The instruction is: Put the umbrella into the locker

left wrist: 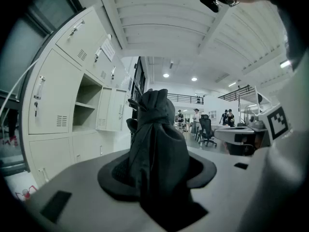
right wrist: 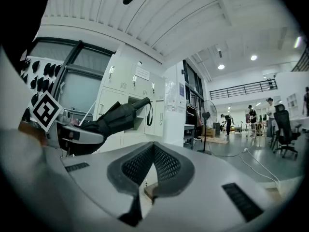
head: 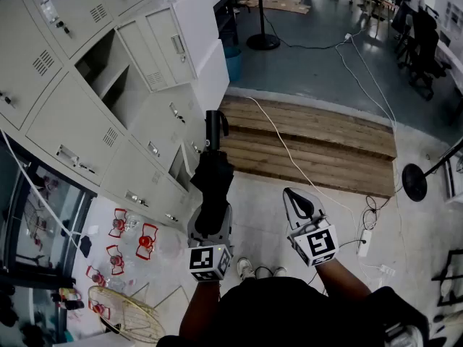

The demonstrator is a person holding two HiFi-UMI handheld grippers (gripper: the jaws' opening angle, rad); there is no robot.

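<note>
A folded black umbrella (head: 213, 183) sticks out level from my left gripper (head: 210, 215), which is shut on its cloth body. Its handle (head: 215, 127) points at the grey locker bank (head: 69, 132). One locker compartment (head: 108, 74) stands open, up and left of the handle. In the left gripper view the umbrella (left wrist: 157, 144) fills the space between the pads of the left gripper (left wrist: 157, 173), and the open compartment (left wrist: 87, 108) lies to the left. My right gripper (head: 293, 195) hangs to the right, shut and empty (right wrist: 153, 153); it sees the umbrella (right wrist: 116, 117) from the side.
Red-and-white items (head: 137, 241) and a wire fan guard (head: 130, 313) lie on the floor by the lockers. A wooden platform (head: 318, 143) lies ahead, crossed by a white cable (head: 289, 157). A power strip (head: 364, 243) and a round stand base (head: 414, 181) are at the right.
</note>
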